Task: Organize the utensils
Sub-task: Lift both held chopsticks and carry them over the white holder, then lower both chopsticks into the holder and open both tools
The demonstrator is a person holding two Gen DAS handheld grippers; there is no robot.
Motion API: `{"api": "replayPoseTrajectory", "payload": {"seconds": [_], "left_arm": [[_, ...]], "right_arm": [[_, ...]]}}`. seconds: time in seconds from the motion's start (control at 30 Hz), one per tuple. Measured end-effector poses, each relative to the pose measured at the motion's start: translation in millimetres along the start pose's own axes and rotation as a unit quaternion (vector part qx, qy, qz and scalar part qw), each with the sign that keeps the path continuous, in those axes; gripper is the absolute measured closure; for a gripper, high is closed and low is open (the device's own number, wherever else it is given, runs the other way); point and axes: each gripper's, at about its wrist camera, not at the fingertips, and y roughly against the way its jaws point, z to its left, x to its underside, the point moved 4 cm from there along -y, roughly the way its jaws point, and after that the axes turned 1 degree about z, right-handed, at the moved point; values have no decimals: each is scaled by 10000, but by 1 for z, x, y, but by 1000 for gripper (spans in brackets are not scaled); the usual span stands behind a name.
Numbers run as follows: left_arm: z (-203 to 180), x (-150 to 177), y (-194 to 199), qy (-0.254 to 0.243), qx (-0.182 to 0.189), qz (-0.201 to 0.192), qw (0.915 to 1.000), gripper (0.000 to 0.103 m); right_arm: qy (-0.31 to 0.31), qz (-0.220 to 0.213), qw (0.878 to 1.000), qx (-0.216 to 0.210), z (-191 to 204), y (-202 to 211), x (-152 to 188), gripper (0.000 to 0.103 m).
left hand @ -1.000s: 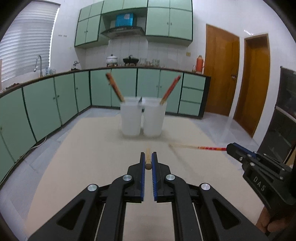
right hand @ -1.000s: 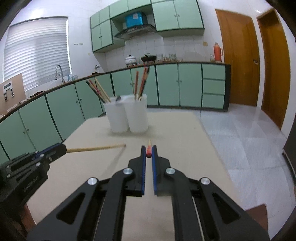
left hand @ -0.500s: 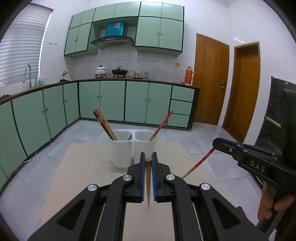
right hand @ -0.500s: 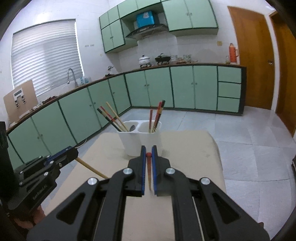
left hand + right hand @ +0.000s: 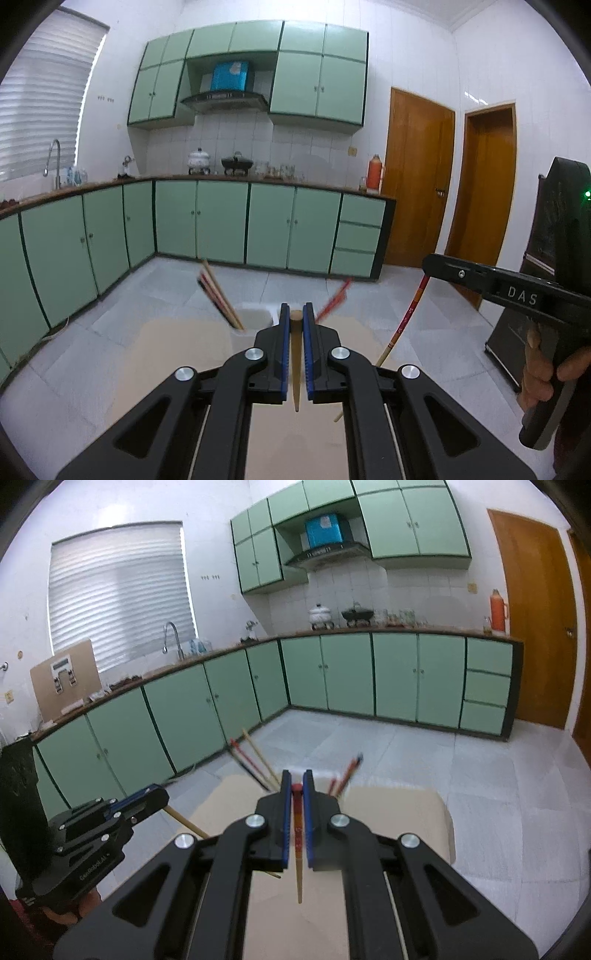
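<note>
My left gripper is shut on a plain wooden chopstick that hangs point down above the table. My right gripper is shut on a red-topped chopstick, also hanging point down. The white two-compartment holder stands just beyond the left gripper, mostly hidden by the fingers, with several chopsticks leaning in its left compartment and red ones in its right. In the right wrist view only the holder's chopsticks show above the fingers. Each gripper appears in the other's view: right gripper, left gripper.
The beige table lies below both grippers, its far edge just past the holder. Green kitchen cabinets line the far walls across a tiled floor. Two wooden doors stand at the right. A dark appliance stands close on the right.
Both grippers have risen and tilted up with their chopsticks, which swung from lying forward to hanging point down. The holder has dropped low in both views, close under the fingers.
</note>
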Motion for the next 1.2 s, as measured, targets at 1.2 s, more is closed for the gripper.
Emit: {"api": "replayPoseTrajectory", "payload": {"seconds": [1.2], "left_arm": [[48,-56,-163,-119,-427,207,9988,89]], "right_arm": [[124,206,9990,369,-42,-181,-48,91]]}}
